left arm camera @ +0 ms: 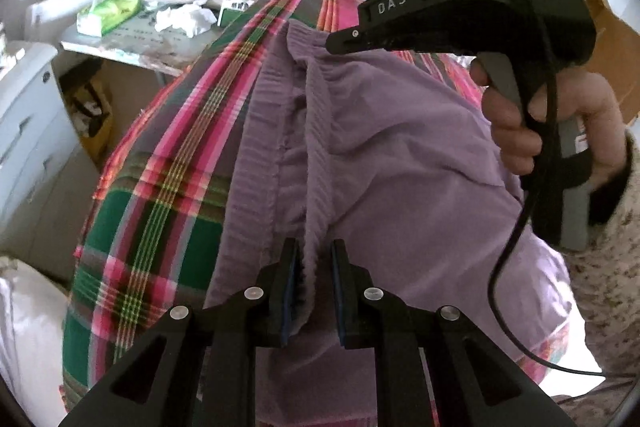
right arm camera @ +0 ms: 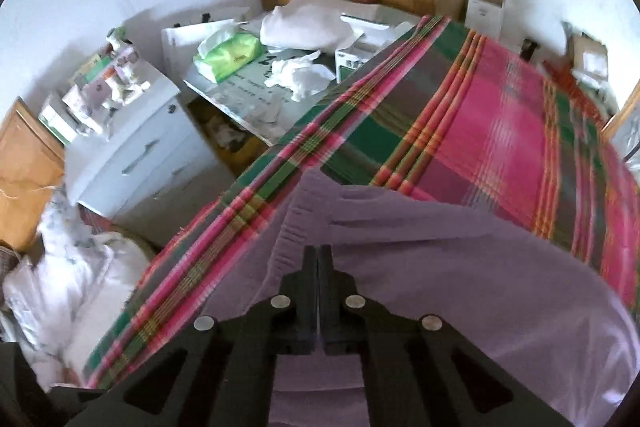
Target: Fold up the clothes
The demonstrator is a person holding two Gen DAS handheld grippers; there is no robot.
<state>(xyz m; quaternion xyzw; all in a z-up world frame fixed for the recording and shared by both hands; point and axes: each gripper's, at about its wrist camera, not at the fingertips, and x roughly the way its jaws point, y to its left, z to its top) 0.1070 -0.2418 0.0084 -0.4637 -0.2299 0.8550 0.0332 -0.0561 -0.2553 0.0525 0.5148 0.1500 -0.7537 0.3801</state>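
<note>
So: purple garment [left arm camera: 380, 155] lies spread on a plaid-covered surface [left arm camera: 160, 195], pink/green/grey checks, with a ribbed band running near-to-far down its left part. Left hand-held gripper [left arm camera: 314, 291] sits low at the near edge, fingers parted, a raised ribbed fold of the garment standing in the gap between the blue pads [left arm camera: 292, 291]; fabric touches the left pad, not pinched from both sides. Right hand-held gripper [right arm camera: 318, 291] has its fingers pressed together over the garment's near part; whether cloth is caught between them, cannot tell. In the left wrist view the same right tool shows from the side at upper right, a hand [left arm camera: 536, 123] wrapped round its grip, cable [left arm camera: 516, 247] hanging down over the garment. Far left: cluttered side table [right arm camera: 240, 107] with green wipes pack [right arm camera: 228, 57] and crumpled tissue [right arm camera: 300, 75]. White drawer cabinet [right arm camera: 132, 155] left of that. Right view slightly motion-blurred.
</note>
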